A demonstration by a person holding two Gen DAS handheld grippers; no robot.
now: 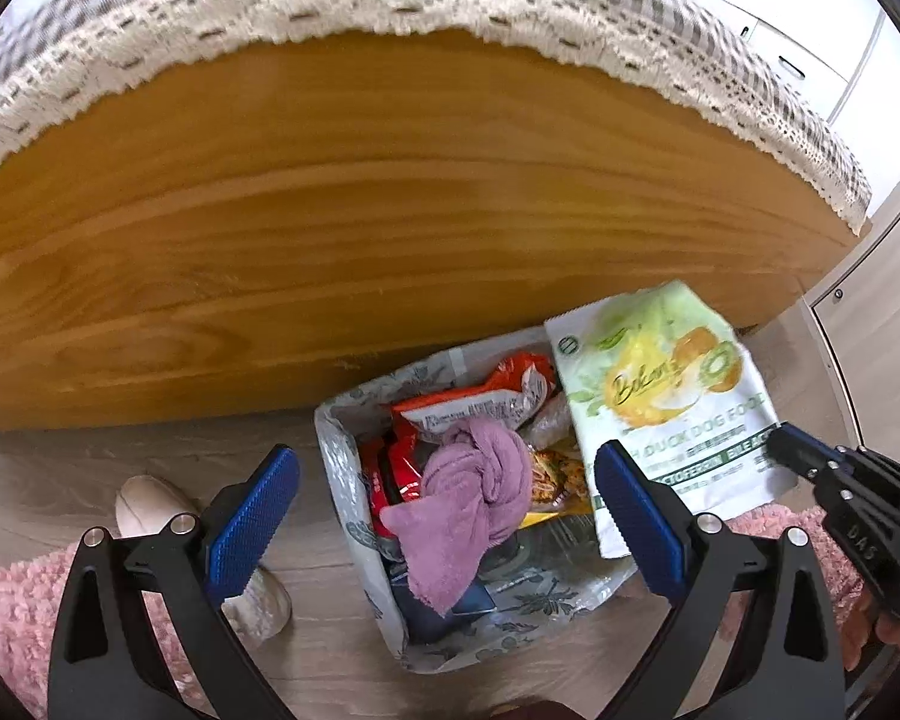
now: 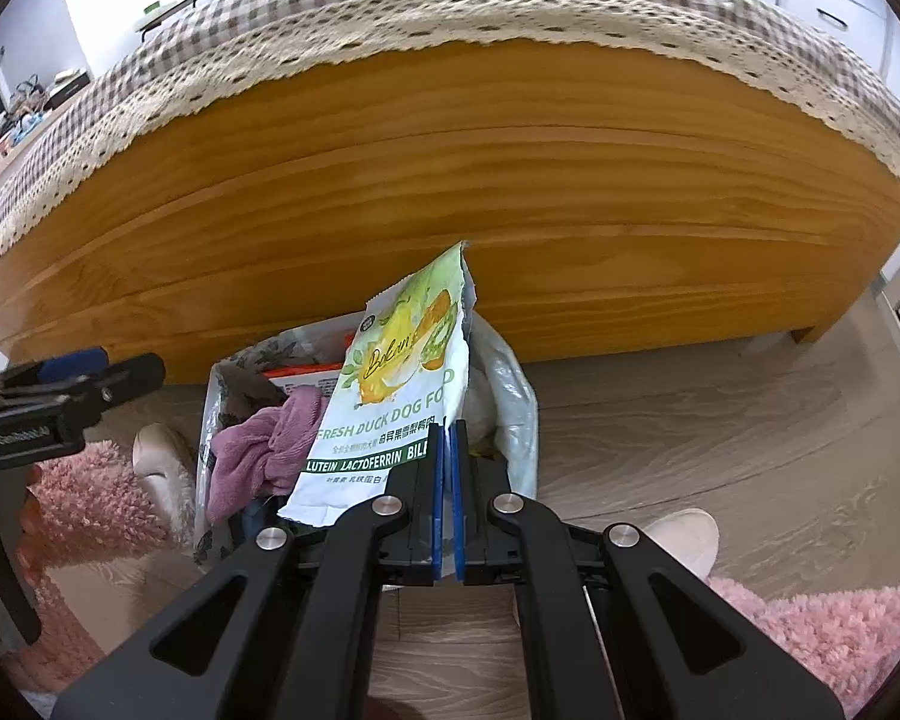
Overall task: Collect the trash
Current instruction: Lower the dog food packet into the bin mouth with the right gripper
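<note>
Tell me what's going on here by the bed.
A person is collecting trash with a handheld gripper in each hand. The right gripper is shut on a dog food bag, holding it over a trash bag on the floor beside the wooden bed frame. The trash bag already holds snack wrappers and a purple cloth. The left gripper hangs open above it, holding nothing.

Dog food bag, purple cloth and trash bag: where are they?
Dog food bag (image 2: 390,414): right wrist view, on its printed front.
Purple cloth (image 1: 474,480): left wrist view, on its knotted middle.
Trash bag (image 1: 330,456): left wrist view, on its left wall.
</note>
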